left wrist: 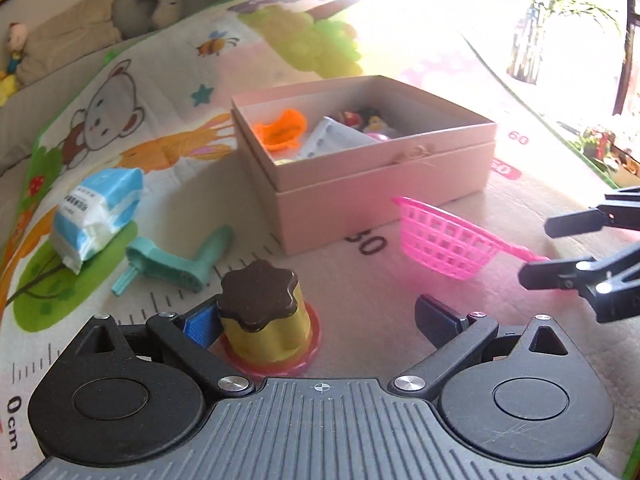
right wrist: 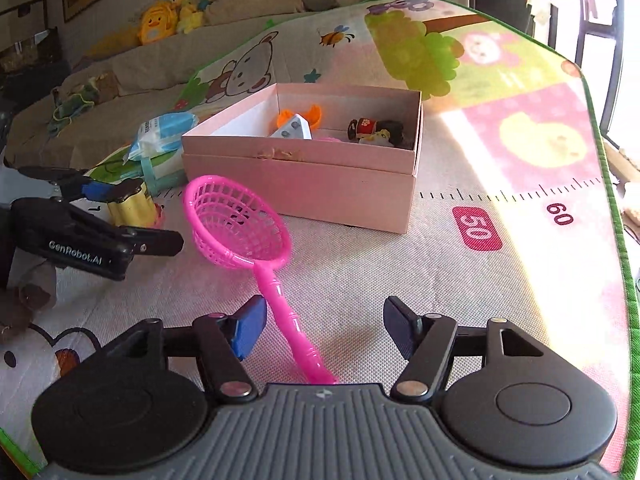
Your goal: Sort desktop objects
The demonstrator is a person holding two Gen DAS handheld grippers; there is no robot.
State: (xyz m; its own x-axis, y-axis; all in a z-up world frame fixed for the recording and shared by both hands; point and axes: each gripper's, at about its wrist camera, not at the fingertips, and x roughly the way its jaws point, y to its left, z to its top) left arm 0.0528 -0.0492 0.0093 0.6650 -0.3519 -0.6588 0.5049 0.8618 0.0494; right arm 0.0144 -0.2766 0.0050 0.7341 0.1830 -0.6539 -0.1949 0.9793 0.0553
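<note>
Right claw [right wrist: 324, 328], jaws spread wide, nothing pinched; pink strainer [right wrist: 240, 224] lying loose on the play mat [right wrist: 400, 272], handle running between the fingers, nearer the blue-padded left finger, no contact visible. Handle end cut off behind claw body. Mesh bowl ahead and left of the claw, tilted on its rim.

Left claw [left wrist: 320, 320], jaws apart; toy pudding cup [left wrist: 266, 320], brown scalloped top, yellow body, pink base, upright against the blue left pad [left wrist: 200, 326]. Right finger well clear of it. Cup's lower near side hidden behind claw linkage. Both claws angled down toward the mat.

Beyond left claw, to its left: teal plastic toy [left wrist: 180, 260], shape hard to read, then blue-and-white tissue pack [left wrist: 96, 212], partly hidden by the box in the right view.

Farther ahead of both claws: open pink box [left wrist: 360, 184] standing in its lid. Inside, orange piece [left wrist: 282, 132], grey-white piece [left wrist: 332, 140], small dark figure [right wrist: 372, 128]; other contents too small to tell.

Far edge: plush toys [right wrist: 160, 24] on a sofa, window glare washing out the right side.
</note>
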